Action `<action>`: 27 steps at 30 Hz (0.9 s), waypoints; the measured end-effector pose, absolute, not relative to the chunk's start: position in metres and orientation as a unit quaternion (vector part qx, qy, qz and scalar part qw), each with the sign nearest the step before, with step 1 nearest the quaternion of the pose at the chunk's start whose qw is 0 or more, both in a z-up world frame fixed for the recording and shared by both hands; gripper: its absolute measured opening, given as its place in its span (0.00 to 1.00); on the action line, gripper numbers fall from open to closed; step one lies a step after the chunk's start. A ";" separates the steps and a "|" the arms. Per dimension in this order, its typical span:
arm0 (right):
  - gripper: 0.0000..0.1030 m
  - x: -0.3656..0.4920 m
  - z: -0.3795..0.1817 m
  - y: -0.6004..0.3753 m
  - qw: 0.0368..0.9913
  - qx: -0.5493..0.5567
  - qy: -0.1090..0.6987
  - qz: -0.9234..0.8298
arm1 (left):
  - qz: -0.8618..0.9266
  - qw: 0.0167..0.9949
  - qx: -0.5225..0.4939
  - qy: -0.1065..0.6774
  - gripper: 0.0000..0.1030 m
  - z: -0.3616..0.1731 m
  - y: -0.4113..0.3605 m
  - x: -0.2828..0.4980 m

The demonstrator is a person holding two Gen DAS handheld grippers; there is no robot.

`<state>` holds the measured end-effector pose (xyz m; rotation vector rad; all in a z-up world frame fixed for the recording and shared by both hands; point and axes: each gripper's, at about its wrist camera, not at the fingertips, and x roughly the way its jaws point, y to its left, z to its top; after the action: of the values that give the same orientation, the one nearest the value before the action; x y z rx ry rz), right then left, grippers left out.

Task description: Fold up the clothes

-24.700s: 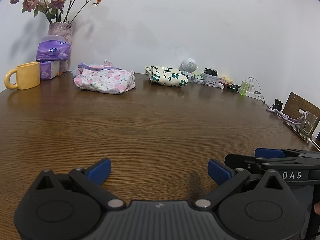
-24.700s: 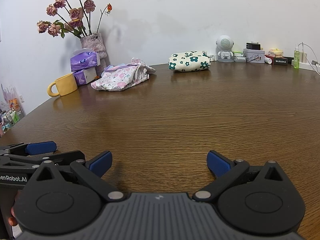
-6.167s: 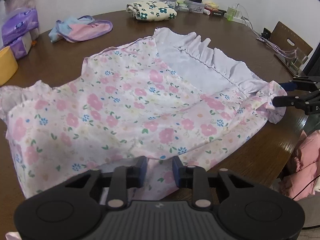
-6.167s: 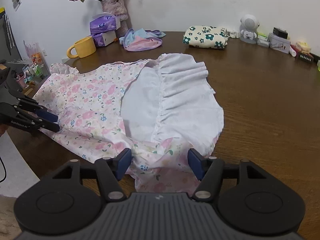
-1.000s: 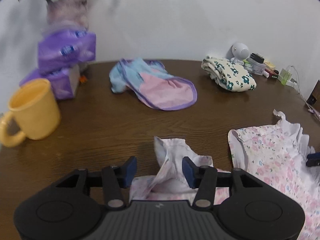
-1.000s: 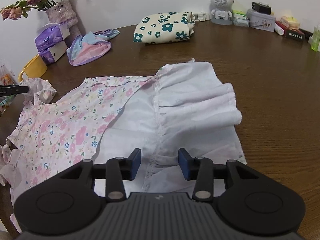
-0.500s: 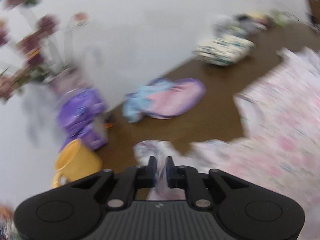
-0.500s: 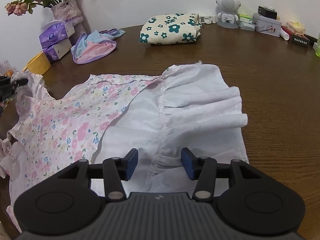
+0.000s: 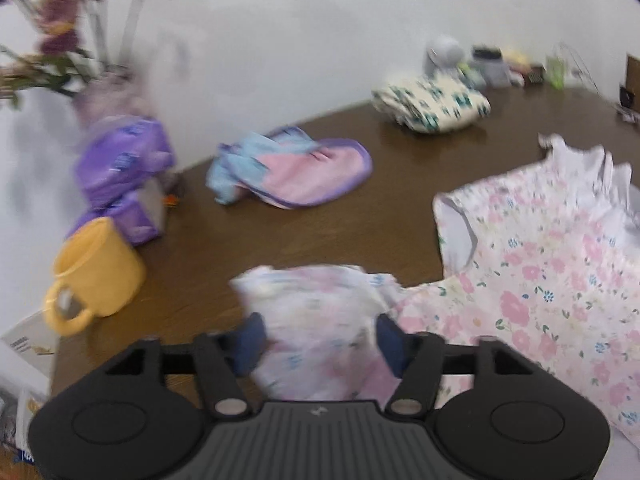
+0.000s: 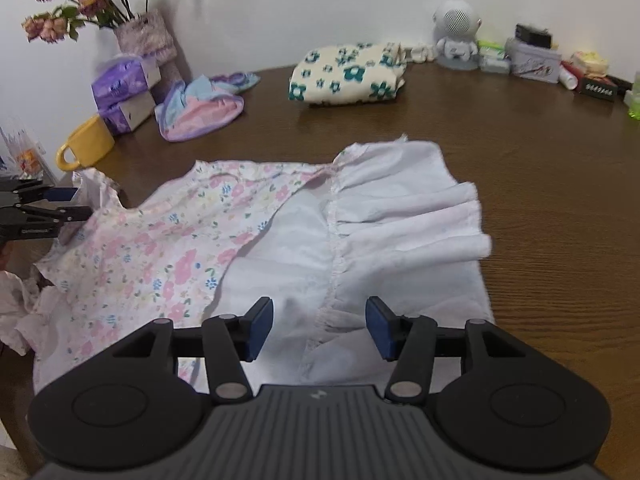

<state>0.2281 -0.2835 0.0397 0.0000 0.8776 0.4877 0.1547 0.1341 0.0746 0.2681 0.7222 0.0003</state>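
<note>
Both tongs stand with jaws apart. Left gripper (image 9: pixel 318 342) straddles a bunched sleeve (image 9: pixel 316 304) of the dress (image 10: pixel 248 224), pads either side, not pinching; view blurred. Right gripper (image 10: pixel 318 328) hovers over the dress's white lining (image 10: pixel 400 216), pads clear of the cloth. Dress lies spread on the table (image 10: pixel 540 160), floral side folded partly open, its left edge near the table edge. Farther back: pink-blue garment (image 10: pixel 198 108), folded green-flowered cloth (image 10: pixel 348 74), yellow mug (image 9: pixel 94 272), tissue packs (image 10: pixel 124 90), vase (image 10: pixel 146 36).

Pink-flowered white dress (image 10: pixel 168 240), yellow mug (image 10: pixel 86 142), brown wooden table (image 10: pixel 540 168)
</note>
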 end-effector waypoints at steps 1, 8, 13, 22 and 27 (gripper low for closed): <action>0.52 0.223 0.044 -0.287 0.878 0.002 0.418 0.232 | 0.005 0.928 0.126 0.349 0.68 0.079 0.139 0.145; 0.55 0.175 0.064 -0.292 0.875 0.015 0.409 0.257 | 0.005 0.925 0.070 0.374 0.69 0.090 0.159 0.084; 0.55 0.139 0.073 -0.284 0.871 -0.005 0.408 0.276 | -0.009 0.924 0.062 0.376 0.69 0.081 0.149 0.055; 0.38 0.077 0.065 -0.285 0.863 -0.062 0.425 0.265 | -0.023 0.916 0.065 0.395 0.45 0.054 0.126 0.028; 0.24 0.052 0.049 -0.286 0.864 -0.097 0.434 0.236 | -0.016 0.913 0.080 0.400 0.35 0.043 0.120 0.024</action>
<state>0.0520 -0.2864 0.0490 -0.2033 0.9097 0.4939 0.0245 0.1200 0.0425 0.1648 0.8238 -0.0329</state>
